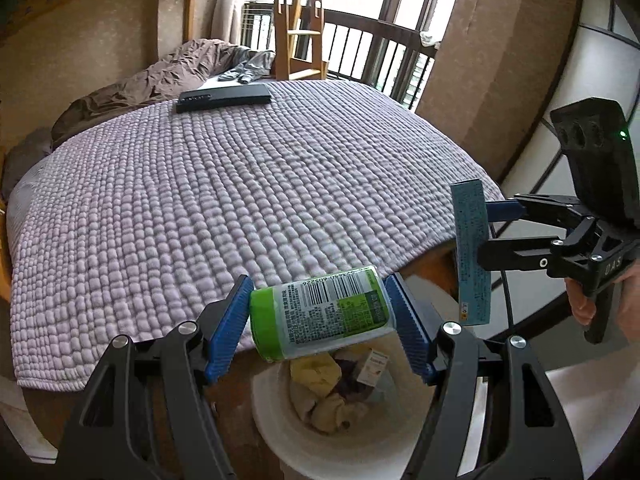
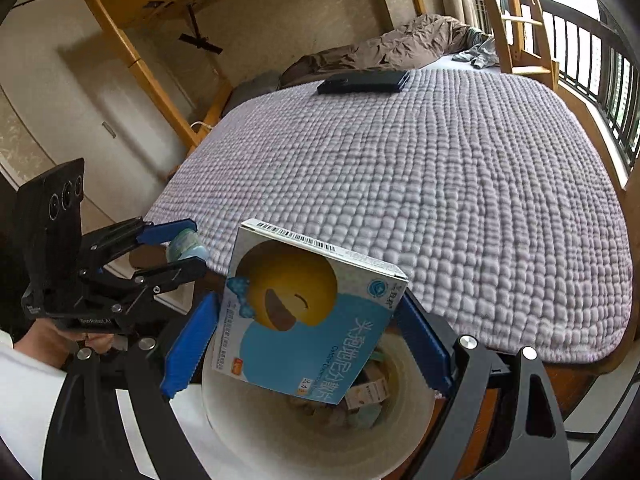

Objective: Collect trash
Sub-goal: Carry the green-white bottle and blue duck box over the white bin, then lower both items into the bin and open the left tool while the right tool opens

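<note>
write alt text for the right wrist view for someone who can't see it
The right claw grips a blue and yellow box above a white trash bin that already holds rubbish. To its left the left claw holds a can; behind lies a quilted bed.

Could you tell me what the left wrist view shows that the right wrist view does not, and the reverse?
Only the left wrist view shows the barcode and green label of the can clamped in the left hand-held gripper.

Only the right wrist view shows the printed blue-and-yellow face of the box clamped in the right hand-held gripper, plus a white sleeve.

Both show the white bin of trash below, the quilted bed cover and the black flat object lying on it.
</note>
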A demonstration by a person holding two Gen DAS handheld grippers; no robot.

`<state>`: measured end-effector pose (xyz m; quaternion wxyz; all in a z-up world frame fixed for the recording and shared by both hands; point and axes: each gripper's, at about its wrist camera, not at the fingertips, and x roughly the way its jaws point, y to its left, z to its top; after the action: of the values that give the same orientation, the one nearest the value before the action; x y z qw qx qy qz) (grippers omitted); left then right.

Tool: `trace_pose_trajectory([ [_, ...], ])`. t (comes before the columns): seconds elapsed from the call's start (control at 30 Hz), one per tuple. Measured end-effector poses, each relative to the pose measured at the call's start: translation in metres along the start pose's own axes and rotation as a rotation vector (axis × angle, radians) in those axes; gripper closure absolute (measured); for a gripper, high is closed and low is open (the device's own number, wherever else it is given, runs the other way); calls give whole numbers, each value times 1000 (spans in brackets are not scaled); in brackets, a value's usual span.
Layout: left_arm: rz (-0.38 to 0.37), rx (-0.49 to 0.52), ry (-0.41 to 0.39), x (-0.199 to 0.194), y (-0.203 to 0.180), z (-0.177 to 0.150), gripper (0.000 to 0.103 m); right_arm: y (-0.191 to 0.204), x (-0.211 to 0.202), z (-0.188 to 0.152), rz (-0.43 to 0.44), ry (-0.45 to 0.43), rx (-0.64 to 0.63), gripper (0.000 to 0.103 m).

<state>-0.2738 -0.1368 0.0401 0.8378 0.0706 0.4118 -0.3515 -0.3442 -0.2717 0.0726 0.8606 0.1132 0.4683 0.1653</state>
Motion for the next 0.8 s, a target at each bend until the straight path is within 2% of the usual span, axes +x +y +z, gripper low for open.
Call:
trace_pose_trajectory([
  [0.43, -75, 79, 80, 9, -19, -17, 34, 5, 9, -36, 35, 86, -9, 16],
  [0.8, -84, 114, 152, 28, -26, -33, 34, 1, 25, -59, 45, 153, -2, 16],
])
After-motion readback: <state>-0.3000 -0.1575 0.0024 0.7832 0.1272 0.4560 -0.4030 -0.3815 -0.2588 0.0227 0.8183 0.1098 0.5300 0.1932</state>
